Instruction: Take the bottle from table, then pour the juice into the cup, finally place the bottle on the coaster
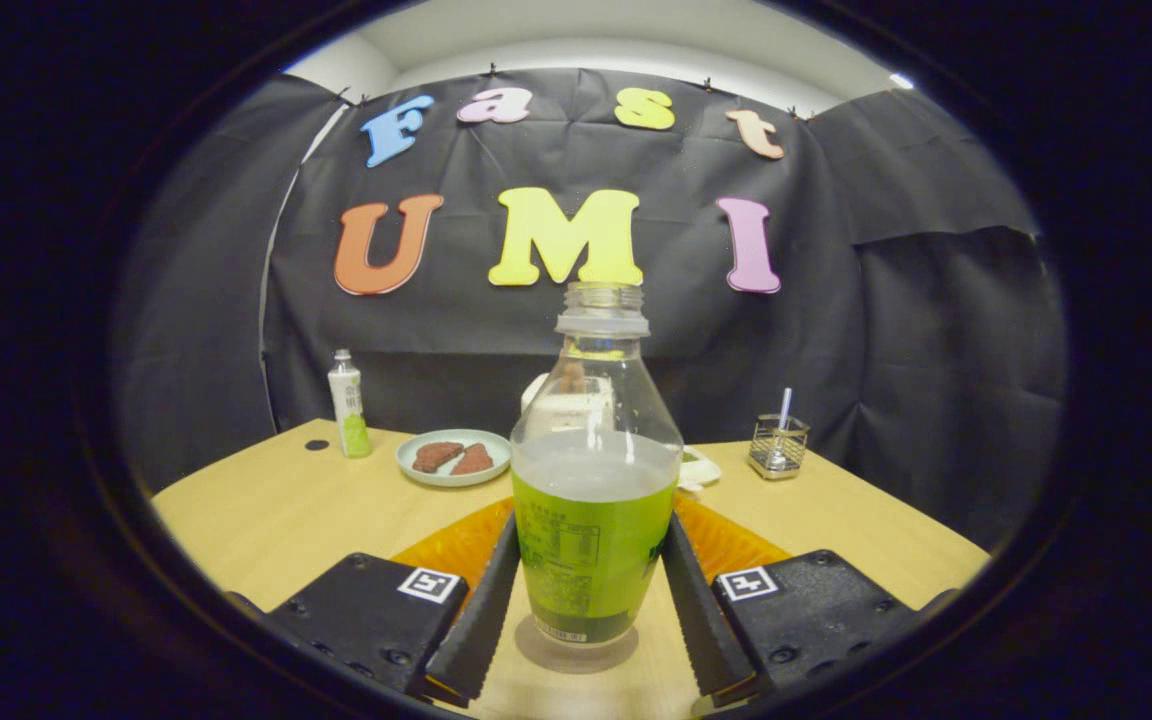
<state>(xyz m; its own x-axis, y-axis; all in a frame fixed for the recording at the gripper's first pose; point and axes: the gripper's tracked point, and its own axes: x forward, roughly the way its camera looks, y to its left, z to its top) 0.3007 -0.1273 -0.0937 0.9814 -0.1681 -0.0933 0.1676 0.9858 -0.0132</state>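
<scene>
fingers [591, 600] flank the bottle [593, 520] — one on each side, right against its label; whether both press on it, cannot tell. bottle stands upright on the surface [276, 510], cap off, green juice up to about half. orange coaster [456, 545] lies just behind it. beyond — a plate [453, 458] with two brown pieces, a small bottle [349, 404], a wire holder [777, 446].

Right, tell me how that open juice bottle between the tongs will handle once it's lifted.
The bottle has no cap, so any tilt could spill juice. It looks roughly half full, so probably moderately heavy, with liquid that sloshes. Its clear, smooth plastic wall may flex or slip under the tongs, whose fingers flank it closely; firm contact can't be confirmed.
</scene>
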